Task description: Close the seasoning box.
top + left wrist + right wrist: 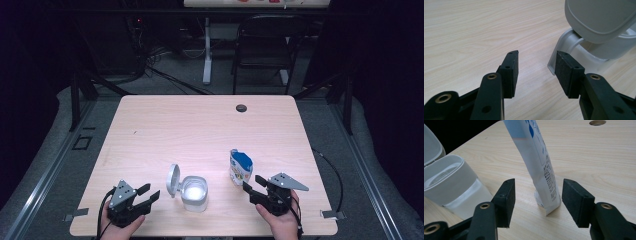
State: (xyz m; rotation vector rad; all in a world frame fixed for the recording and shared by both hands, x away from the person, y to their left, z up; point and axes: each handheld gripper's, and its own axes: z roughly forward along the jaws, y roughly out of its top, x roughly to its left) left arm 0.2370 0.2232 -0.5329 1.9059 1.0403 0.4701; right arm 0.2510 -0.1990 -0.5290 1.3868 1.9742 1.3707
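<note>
Glossy blue-white pouch (541, 165) stands upright between the right gripper (537, 200)'s half-open jaws, untouched. Smooth grey rounded container (194, 193), hinged lid up, sits just beside the left gripper (536, 72), jaws wide and empty. Pale woodgrain table (200, 125).

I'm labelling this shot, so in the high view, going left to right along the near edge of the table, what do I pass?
Left gripper → open hinged lid → white container → blue-and-white pouch → right gripper.

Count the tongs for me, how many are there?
2. The left tongs sit at the table's near left edge, beside the open white container. The right tongs sit near right, just in front of the standing blue-and-white pouch.
</note>
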